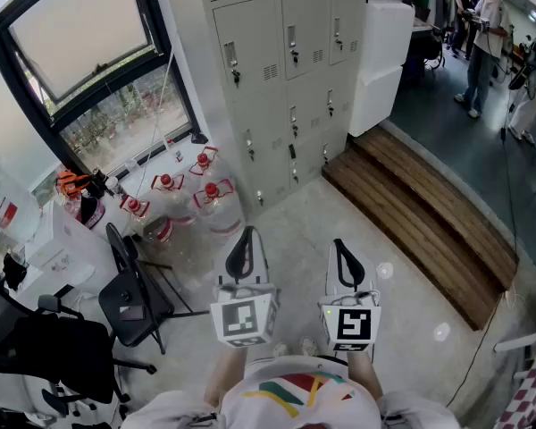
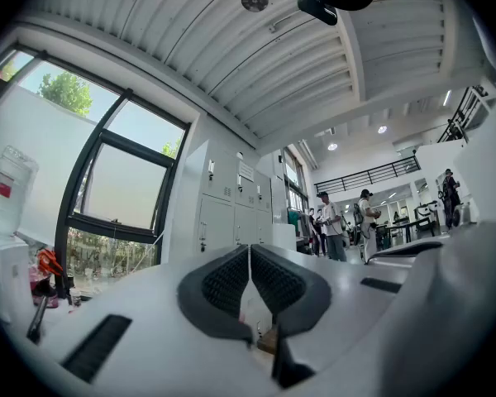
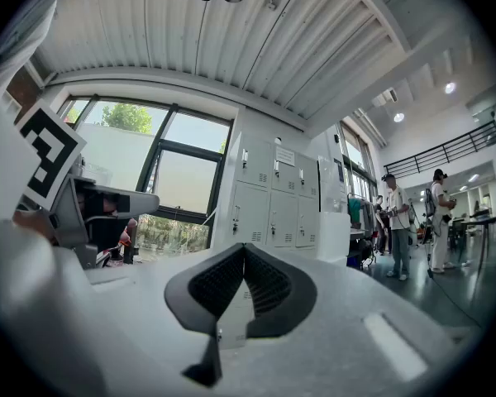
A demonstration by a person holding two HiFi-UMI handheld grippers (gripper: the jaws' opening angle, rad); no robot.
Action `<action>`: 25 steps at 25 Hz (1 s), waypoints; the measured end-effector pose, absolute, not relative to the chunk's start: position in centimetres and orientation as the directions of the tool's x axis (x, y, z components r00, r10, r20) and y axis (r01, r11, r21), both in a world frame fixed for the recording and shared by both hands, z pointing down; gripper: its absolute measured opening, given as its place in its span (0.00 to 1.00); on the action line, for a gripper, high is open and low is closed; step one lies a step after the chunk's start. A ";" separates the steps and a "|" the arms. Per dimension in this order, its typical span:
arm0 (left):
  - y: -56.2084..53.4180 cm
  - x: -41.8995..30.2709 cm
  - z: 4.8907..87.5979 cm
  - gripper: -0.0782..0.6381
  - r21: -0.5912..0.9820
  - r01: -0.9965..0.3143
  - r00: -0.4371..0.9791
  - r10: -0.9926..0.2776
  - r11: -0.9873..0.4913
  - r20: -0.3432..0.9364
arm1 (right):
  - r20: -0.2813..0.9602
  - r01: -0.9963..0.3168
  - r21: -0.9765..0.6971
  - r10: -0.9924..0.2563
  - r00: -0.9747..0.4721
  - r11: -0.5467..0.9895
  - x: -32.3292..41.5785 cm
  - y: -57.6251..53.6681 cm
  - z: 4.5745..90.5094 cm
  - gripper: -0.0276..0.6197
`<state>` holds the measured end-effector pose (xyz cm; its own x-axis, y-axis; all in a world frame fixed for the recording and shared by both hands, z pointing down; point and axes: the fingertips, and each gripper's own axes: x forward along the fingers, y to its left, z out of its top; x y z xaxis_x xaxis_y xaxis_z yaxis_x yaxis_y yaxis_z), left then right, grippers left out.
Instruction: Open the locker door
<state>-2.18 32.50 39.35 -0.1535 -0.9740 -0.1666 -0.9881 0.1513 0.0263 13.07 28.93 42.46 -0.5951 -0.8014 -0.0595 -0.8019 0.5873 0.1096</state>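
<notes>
Lockers [image 1: 286, 70]: pale grey bank against the far wall, several columns and tiers, every door shut, a small lock on each. Both grippers are well short of it, with bare concrete floor [image 1: 339, 222] in between; nothing is touching any door.

Window [image 1: 80, 52]: large, dark-framed, left of the lockers, greenery outside.

Wooden platform [image 1: 420, 213]: slatted, runs diagonally from the lockers' right end down to the right. Just beside that same end is a stack of white blocks [image 1: 384, 52].

People [image 1: 482, 34]: standing far back at top right, well apart from everything here.

Office chairs: two black ones at lower left, one [image 1: 129, 298] nearer the middle, one [image 1: 36, 347] at the edge.

Water jugs [image 1: 210, 199]: clear, red caps, clustered on the floor under the window, left of the locker base.

Left gripper [image 1: 247, 232]: held low in front of the person, aimed at the lockers; its own view shows the jaws closed tip to tip [image 2: 250, 251], with nothing between them.

Right gripper [image 1: 339, 244]: beside the left one, same heading, jaws likewise pressed together [image 3: 244, 251], holding nothing.

Marker cubes, one on each: [image 1: 244, 320], [image 1: 353, 326].
</notes>
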 end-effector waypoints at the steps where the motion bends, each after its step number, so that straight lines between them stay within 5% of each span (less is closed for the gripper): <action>1: 32.4 -2.0 39.3 0.14 0.028 -0.988 -0.154 -0.974 0.151 -0.167 | -0.063 -0.800 0.121 -0.800 -0.597 0.587 13.2 28.8 42.6 0.05; 25: 29.3 0.7 40.0 0.14 -0.002 -0.969 -0.245 -0.954 0.249 -0.175 | -0.071 -0.758 0.093 -0.755 -0.651 0.645 16.1 22.9 44.8 0.05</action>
